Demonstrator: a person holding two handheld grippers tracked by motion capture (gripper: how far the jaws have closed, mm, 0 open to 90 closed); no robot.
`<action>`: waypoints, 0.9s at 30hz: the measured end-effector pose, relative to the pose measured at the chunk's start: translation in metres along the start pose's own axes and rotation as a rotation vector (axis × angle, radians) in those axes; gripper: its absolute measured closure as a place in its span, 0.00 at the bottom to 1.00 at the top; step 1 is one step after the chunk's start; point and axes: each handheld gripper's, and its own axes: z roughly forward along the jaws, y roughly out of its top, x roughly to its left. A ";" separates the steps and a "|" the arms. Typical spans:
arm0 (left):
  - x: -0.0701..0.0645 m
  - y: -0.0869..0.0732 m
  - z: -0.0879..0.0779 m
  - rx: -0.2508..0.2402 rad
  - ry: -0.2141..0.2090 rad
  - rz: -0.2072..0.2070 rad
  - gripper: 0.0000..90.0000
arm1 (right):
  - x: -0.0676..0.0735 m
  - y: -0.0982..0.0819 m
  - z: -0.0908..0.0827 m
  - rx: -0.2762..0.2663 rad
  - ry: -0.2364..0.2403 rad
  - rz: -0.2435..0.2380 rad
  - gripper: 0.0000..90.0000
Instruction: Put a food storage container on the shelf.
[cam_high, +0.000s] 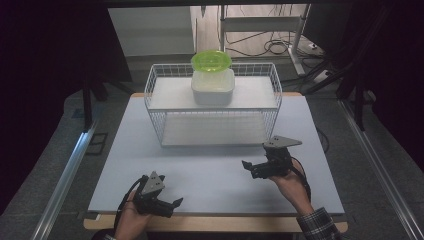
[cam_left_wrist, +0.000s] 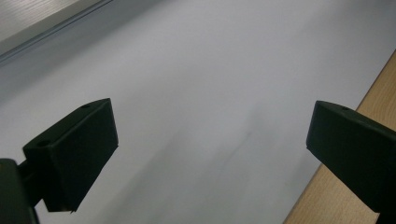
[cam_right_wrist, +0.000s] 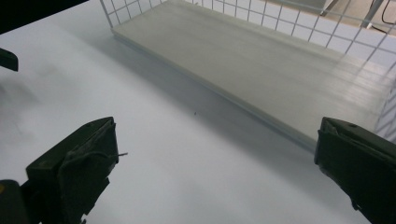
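Observation:
A white wire basket rack (cam_high: 165, 127) stands at the middle back of the table, with a board as its upper shelf and another as its lower shelf (cam_right_wrist: 261, 60). On the upper shelf sits a translucent white container (cam_high: 213, 87), and a round green lid (cam_high: 211, 60) shows at its top rear. My left gripper (cam_high: 172, 206) is open near the table's front edge, and nothing lies between its jaws (cam_left_wrist: 210, 135). My right gripper (cam_high: 248, 169) is open at the front right of the rack, pointing left toward the lower shelf and holding nothing (cam_right_wrist: 215, 154).
The pale table top (cam_high: 200, 170) stretches bare between the grippers and the rack. Its wooden front edge (cam_left_wrist: 373, 93) lies beside the left gripper. Metal rails (cam_high: 65, 175) run along both sides on the floor, with cables behind the rack.

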 end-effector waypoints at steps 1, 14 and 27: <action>0.000 0.000 0.000 0.000 0.000 0.000 0.02 | 0.000 0.000 0.000 0.000 0.000 0.000 0.00; 0.000 0.000 0.001 0.008 0.003 0.009 0.02 | 0.003 -0.032 -0.007 0.050 0.017 0.026 0.00; -0.001 -0.001 0.003 0.026 0.003 0.012 0.02 | 0.017 -0.058 -0.006 0.134 0.009 -0.051 0.00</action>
